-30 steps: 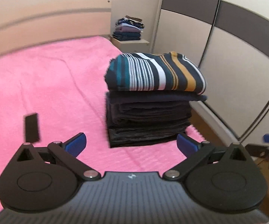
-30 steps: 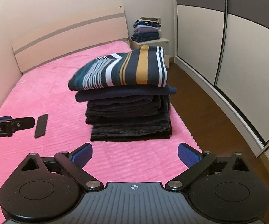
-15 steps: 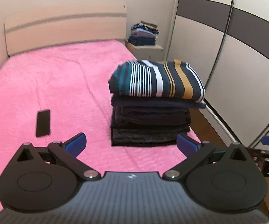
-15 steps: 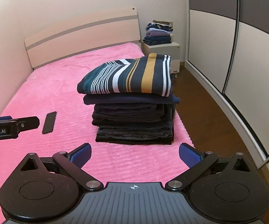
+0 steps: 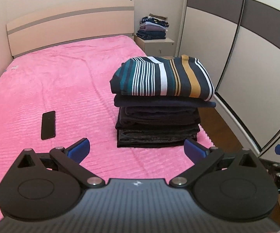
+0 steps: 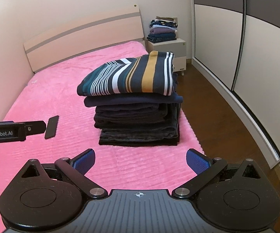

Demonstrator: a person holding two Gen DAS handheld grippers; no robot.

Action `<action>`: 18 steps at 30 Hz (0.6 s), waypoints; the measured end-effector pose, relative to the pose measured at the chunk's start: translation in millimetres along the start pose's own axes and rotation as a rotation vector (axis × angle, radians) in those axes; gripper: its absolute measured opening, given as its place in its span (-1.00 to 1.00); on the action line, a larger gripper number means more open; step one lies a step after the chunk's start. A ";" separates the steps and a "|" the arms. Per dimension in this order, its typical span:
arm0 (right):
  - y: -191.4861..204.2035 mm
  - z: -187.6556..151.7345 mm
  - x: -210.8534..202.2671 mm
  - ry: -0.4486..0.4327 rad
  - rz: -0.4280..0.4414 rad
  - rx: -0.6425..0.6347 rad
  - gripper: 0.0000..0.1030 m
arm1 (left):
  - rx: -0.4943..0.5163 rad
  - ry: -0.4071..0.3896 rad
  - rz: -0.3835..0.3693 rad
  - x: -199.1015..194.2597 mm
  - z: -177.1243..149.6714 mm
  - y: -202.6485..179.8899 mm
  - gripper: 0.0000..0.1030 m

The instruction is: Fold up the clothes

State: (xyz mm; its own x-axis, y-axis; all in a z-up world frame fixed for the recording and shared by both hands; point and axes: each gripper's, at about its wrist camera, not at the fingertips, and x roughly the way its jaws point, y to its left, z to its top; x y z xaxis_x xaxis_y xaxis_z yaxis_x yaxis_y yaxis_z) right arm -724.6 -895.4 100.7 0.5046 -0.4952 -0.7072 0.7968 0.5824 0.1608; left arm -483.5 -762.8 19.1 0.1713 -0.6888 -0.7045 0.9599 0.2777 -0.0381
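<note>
Pink plush covered the bed; the folded stack, striped shirt topmost, sat near its edge at two o'clock, probably kept clear of folding space. Left tool and right tool hung spread apart, empty.

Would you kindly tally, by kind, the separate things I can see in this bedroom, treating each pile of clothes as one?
Piles of folded clothes: 2, one on the bed, one on the nightstand
Phones: 1
Beds: 1
Nightstands: 1
Grippers: 2, left gripper, right gripper, both open
Total: 7
</note>
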 end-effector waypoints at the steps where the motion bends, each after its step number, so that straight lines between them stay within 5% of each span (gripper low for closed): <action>1: -0.4 -0.1 0.3 0.002 0.000 0.000 0.99 | 0.004 0.005 -0.002 0.6 -0.7 -1.8 0.97; 18: 3.5 0.0 1.8 0.006 -0.007 -0.005 0.99 | 0.014 0.048 0.005 8.4 -7.8 -7.3 0.97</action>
State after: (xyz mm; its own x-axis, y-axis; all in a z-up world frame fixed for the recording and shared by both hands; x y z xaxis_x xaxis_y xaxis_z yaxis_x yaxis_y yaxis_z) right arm -721.0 -894.3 100.0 0.4972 -0.4950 -0.7126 0.7984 0.5826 0.1523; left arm -490.8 -765.3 7.9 0.1659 -0.6542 -0.7379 0.9620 0.2719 -0.0247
